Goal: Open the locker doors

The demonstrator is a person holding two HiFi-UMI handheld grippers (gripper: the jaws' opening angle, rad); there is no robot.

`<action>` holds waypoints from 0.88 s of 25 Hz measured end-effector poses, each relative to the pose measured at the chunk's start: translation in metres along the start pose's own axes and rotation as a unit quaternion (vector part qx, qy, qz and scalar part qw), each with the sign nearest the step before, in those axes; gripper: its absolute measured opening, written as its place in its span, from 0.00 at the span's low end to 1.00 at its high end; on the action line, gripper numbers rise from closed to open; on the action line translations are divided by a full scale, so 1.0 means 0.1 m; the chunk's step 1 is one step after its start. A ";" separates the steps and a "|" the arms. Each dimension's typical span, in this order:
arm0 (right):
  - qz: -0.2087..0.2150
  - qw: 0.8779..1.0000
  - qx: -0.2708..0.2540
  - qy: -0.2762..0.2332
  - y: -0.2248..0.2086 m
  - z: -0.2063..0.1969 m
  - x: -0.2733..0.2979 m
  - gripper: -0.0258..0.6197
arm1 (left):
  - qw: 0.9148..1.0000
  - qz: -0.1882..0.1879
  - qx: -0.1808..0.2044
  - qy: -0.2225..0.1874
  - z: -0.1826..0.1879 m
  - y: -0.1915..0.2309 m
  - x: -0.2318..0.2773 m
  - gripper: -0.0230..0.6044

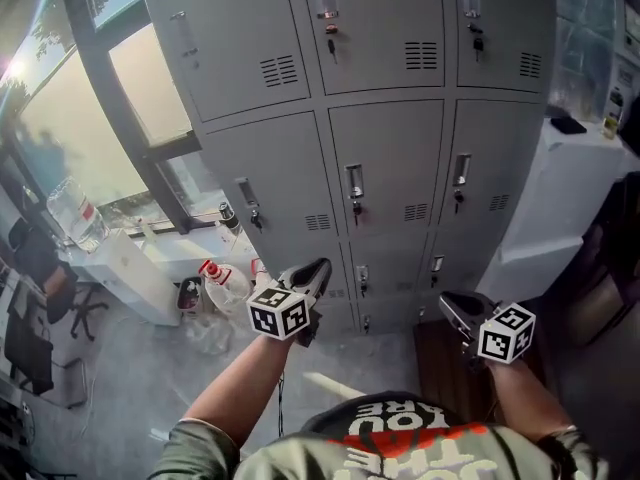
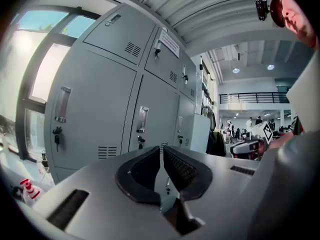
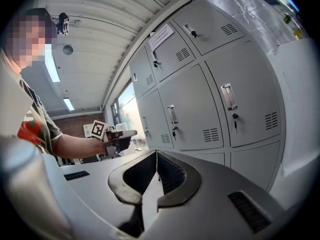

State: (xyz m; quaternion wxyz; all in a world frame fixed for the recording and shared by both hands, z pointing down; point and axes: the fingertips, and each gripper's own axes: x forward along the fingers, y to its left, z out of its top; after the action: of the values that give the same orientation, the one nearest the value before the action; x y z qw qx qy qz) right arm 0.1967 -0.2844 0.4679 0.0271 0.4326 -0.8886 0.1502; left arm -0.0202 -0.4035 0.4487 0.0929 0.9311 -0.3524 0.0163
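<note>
A bank of grey metal lockers (image 1: 385, 168) stands in front of me, and every door I can see is closed. Each door has a recessed handle (image 1: 354, 181) with a key hanging under it. My left gripper (image 1: 316, 271) is held low before the bottom rows, apart from the doors, its jaws shut on nothing. In the left gripper view its pads (image 2: 161, 156) meet, pointing at the middle-row doors (image 2: 90, 109). My right gripper (image 1: 450, 304) is also low and off the doors. It is shut and empty (image 3: 156, 165) and faces a door (image 3: 195, 109).
A white cabinet (image 1: 560, 198) stands against the lockers' right side. To the left, under the window, is a white desk (image 1: 130, 268), with bottles and a plastic bag (image 1: 215, 288) on the floor by it. An office chair (image 1: 40, 303) is at far left.
</note>
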 end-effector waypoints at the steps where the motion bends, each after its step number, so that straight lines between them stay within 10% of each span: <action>1: -0.005 1.000 0.001 0.002 -0.01 -0.02 -0.01 0.10 | 1.000 -0.003 0.003 0.000 0.08 0.04 0.12 0.06; 12: -0.057 0.998 0.022 0.012 -0.31 -0.18 -0.32 0.10 | 0.998 0.054 -0.018 -0.002 0.66 0.63 1.41 0.45; 22: -0.073 0.997 0.034 0.010 -0.58 -0.21 -0.44 0.10 | 0.997 0.071 -0.013 -0.002 0.78 0.72 1.80 0.47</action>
State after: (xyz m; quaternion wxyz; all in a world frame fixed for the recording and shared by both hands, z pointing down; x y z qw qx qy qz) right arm 0.2674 -0.2787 0.4943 0.0324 0.4957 -0.8485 0.1824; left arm 0.0652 -0.5881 0.4008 0.1023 0.9023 -0.4184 0.0162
